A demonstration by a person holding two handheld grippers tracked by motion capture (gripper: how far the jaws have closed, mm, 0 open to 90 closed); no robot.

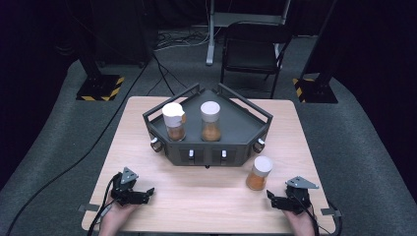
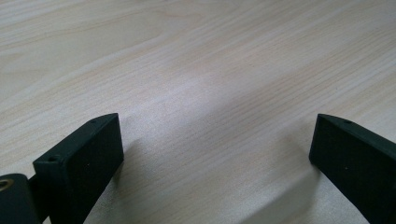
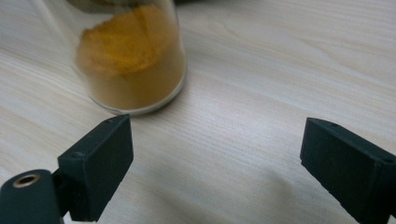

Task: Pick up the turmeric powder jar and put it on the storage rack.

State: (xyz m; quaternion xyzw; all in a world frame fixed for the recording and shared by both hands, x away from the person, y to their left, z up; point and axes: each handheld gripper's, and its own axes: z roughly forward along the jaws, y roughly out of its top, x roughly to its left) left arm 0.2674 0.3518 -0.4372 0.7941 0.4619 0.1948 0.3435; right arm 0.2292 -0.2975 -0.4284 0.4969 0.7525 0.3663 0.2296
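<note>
A dark grey angular tray [image 1: 246, 129] stands at the middle of the wooden table and carries two white-capped jars of brown spice [image 1: 173, 121] [image 1: 210, 121]. A third spice jar [image 1: 258, 173] [image 3: 130, 56] stands on the table in front of the tray's right corner. My right gripper [image 1: 277, 201] [image 3: 212, 158] rests near the table's front right, open, its jaws wide apart with nothing between them; the jar sits just ahead of its left jaw. At the front left my left gripper [image 1: 140, 195] [image 2: 215, 149] lies open over bare wood.
The table [image 1: 206, 196] has free wood between the two grippers and in front of the tray. Beyond the table stand a black chair [image 1: 253, 51], stand bases with yellow-black tape [image 1: 101, 87], and cables on the grey floor.
</note>
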